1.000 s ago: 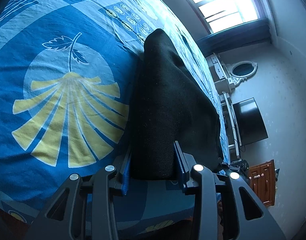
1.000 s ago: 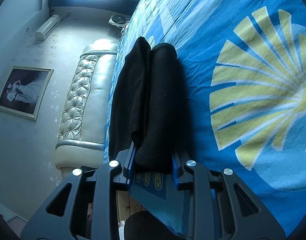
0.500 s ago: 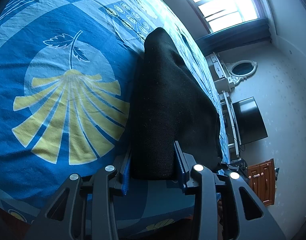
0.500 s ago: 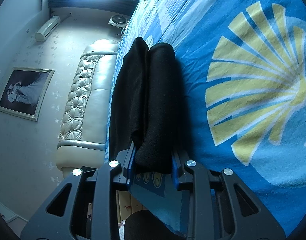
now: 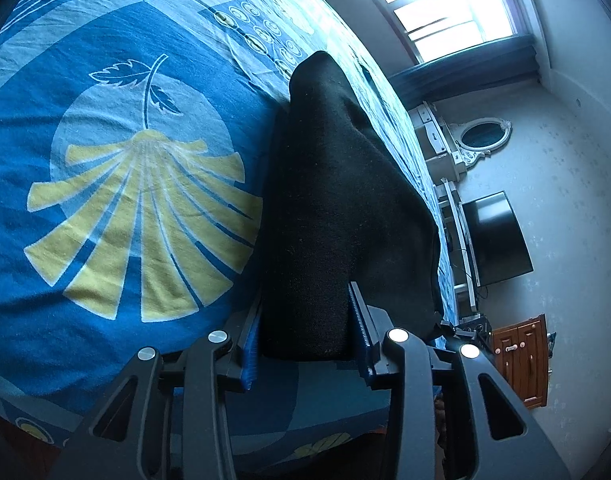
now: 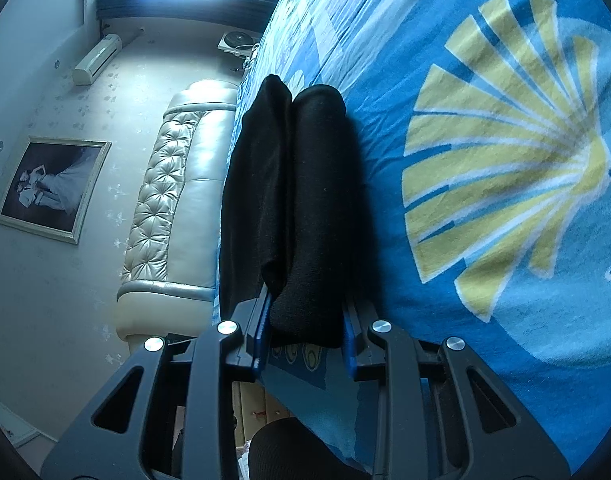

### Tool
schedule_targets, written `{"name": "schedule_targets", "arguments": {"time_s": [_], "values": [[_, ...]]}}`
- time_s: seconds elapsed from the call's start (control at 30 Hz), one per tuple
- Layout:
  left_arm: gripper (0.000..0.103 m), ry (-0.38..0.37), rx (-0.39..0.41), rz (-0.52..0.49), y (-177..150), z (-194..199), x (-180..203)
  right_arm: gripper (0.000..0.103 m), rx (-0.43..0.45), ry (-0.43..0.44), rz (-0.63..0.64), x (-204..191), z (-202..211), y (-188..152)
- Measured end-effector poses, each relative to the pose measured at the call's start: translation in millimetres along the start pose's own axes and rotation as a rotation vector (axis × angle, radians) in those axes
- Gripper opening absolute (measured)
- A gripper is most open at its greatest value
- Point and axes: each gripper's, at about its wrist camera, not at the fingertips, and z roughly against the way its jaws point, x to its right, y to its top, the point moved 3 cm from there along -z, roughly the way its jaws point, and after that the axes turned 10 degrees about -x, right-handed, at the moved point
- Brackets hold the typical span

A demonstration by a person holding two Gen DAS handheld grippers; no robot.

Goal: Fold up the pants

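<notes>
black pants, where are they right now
The black fabric pants sit bunched on the blue shell-print bedspread, pinched between both grippers: the left gripper and the right gripper.

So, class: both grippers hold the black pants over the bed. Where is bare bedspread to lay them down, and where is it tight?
Free: the bedspread around the yellow fan print, left of the pants in the left view; likewise right of them in the right view. Tight: the side toward the tufted headboard, and between left gripper and right gripper.
</notes>
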Motion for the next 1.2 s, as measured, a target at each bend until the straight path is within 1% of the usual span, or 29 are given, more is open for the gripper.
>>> {"name": "schedule_targets", "arguments": {"time_s": [0.37, 0.57, 0.67, 0.73, 0.8, 0.83, 0.87, 0.93, 1.03, 1.2], "values": [[0.045, -0.021, -0.010, 0.013, 4, -1, -3, 0.028, -0.007, 0.024, -0.006, 8, 2, 3], [0.050, -0.082, -0.022, 0.039, 7, -1, -8, 0.031, -0.014, 0.042, -0.003, 13, 5, 4], [0.056, -0.122, -0.036, 0.036, 8, 1, -9, 0.035, -0.016, 0.061, -0.002, 17, 7, 4], [0.065, -0.172, -0.041, 0.018, 8, 3, -7, 0.040, -0.022, 0.088, -0.001, 16, 8, 4], [0.077, -0.214, -0.035, 0.003, 6, 6, -3, 0.043, -0.026, 0.124, -0.011, 18, 10, 4], [0.080, -0.228, -0.032, -0.004, 5, 7, -1, 0.047, -0.028, 0.140, -0.011, 19, 12, 4], [0.081, -0.230, -0.031, -0.009, 4, 7, 1, 0.049, -0.031, 0.155, -0.005, 18, 13, 4], [0.082, -0.212, -0.034, -0.024, 2, 6, 4, 0.053, -0.035, 0.162, 0.005, 16, 16, 3], [0.082, -0.164, -0.050, -0.052, 0, 3, 11, 0.056, -0.032, 0.166, 0.005, 15, 18, 1], [0.082, 0.001, -0.067, -0.117, -4, -9, 28, 0.057, -0.014, 0.147, -0.009, 17, 28, -2]]}}
